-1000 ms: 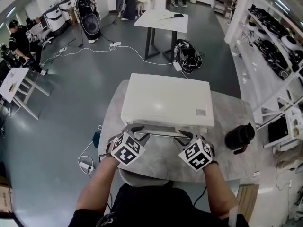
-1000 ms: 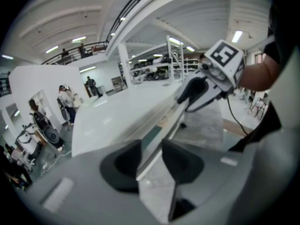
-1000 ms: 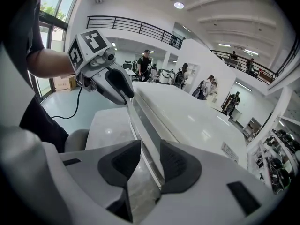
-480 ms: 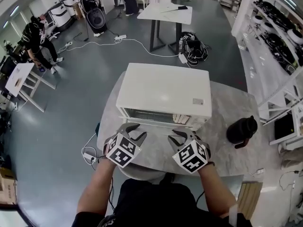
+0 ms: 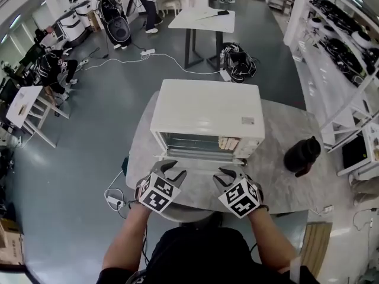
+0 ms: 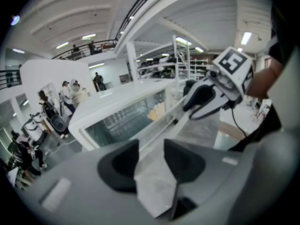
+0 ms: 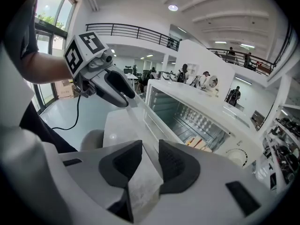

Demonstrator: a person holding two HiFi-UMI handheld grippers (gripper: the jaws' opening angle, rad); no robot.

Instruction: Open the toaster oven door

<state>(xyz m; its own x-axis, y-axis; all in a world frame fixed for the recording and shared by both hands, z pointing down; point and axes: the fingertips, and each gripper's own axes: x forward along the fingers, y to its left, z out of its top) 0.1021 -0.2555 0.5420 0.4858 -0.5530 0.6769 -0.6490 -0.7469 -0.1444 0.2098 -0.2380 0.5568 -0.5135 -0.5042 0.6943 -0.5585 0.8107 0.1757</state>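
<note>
Grippers slack: left gripper (image 5: 172, 170) and right gripper (image 5: 228, 173) have jaws just spread, door (image 5: 198, 160) edge between them, unpinched. Toaster oven (image 5: 204, 108) door is dropped nearly flat. I'd back both out evenly, no snagging.

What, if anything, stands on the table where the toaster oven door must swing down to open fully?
Nothing visible does. The door is partly open, and the table in front of the toaster oven is bare below it. The black container stands off to the right, clear of the swing.
</note>
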